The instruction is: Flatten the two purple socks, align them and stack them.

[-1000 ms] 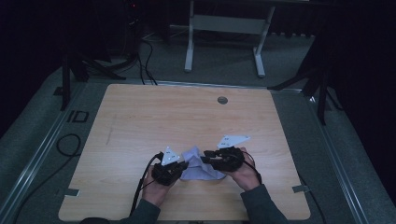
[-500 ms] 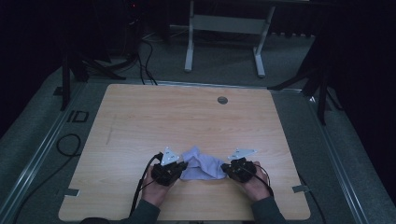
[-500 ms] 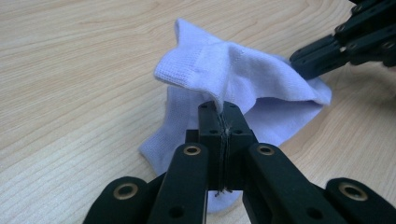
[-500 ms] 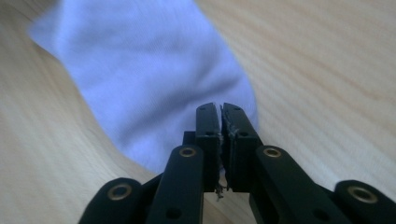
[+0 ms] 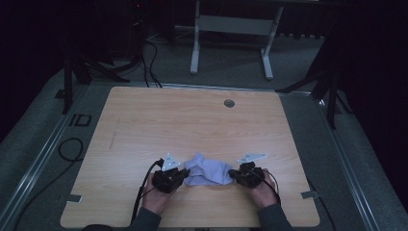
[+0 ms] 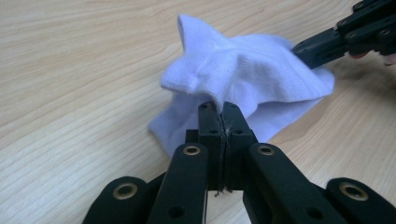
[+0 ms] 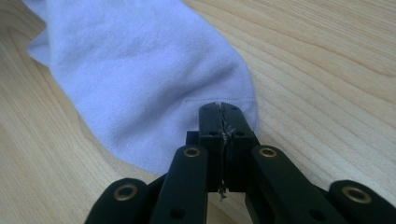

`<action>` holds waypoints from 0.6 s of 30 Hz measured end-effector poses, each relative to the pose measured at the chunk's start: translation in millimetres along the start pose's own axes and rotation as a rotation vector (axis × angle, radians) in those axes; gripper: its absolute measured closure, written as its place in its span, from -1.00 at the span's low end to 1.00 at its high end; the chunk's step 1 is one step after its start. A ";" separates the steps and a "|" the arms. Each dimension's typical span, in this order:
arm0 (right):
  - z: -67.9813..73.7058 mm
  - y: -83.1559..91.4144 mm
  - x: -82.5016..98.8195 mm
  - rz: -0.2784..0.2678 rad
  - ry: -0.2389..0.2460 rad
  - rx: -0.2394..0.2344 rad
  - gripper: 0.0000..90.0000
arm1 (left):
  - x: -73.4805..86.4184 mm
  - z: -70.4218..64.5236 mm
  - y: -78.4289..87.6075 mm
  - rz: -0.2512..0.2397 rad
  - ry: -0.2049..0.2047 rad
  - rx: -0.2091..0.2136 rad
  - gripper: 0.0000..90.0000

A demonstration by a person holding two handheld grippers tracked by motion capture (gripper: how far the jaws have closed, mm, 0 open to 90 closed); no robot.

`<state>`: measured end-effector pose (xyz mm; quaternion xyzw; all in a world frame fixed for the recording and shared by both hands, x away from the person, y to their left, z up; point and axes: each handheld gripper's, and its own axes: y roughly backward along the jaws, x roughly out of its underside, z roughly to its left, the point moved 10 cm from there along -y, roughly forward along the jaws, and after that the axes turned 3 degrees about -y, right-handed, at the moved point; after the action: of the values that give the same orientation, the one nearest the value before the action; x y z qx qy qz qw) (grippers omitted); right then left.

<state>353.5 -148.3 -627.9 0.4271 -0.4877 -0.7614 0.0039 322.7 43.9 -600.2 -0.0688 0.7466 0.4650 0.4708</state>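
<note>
Sock (image 5: 208, 172), pale lilac-white and knitted, lies in the lower middle of the high view on the wooden table (image 5: 192, 125), strung between the two grippers near the table's front edge. The left gripper (image 6: 218, 108) has its jaws pressed together on a fold of the sock's edge, the fabric rising into a crumpled peak just beyond the tips at the centre of its own view. The right gripper (image 7: 219, 108) is likewise clamped, its jaws closed on the rounded end of the sock, which spreads flat toward the upper left of that frame. Each hand (image 5: 159, 195) holds its tool low, almost level with the table, probably so the cloth can be drawn sideways without lifting. With opposite ends pinched, the hold looks meant to stretch or straighten the sock; the left end is bunched, so more pull may be needed there.
</note>
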 end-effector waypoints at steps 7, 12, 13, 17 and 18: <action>0.1 0.0 0.3 -0.009 -0.009 -0.005 0.96 | 7.7 2.2 -0.4 0.029 0.008 0.004 0.97; -0.5 -0.1 0.3 -0.014 -0.015 -0.008 0.96 | 20.8 2.4 -2.7 0.092 0.007 0.008 0.96; -0.4 -0.1 0.4 -0.014 -0.016 -0.009 0.96 | 23.2 2.7 -3.7 0.099 0.014 0.008 0.97; -0.4 -0.1 0.5 -0.019 -0.023 -0.013 0.96 | 27.9 4.4 -4.0 0.121 0.014 0.000 0.97; -0.7 -0.1 0.5 -0.021 -0.023 -0.015 0.96 | 28.5 4.9 -3.9 0.124 0.012 -0.006 0.97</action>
<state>353.7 -148.9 -628.4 0.4234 -0.4773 -0.7700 -0.0065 312.3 55.0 -625.1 -0.0265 0.7510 0.4949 0.4363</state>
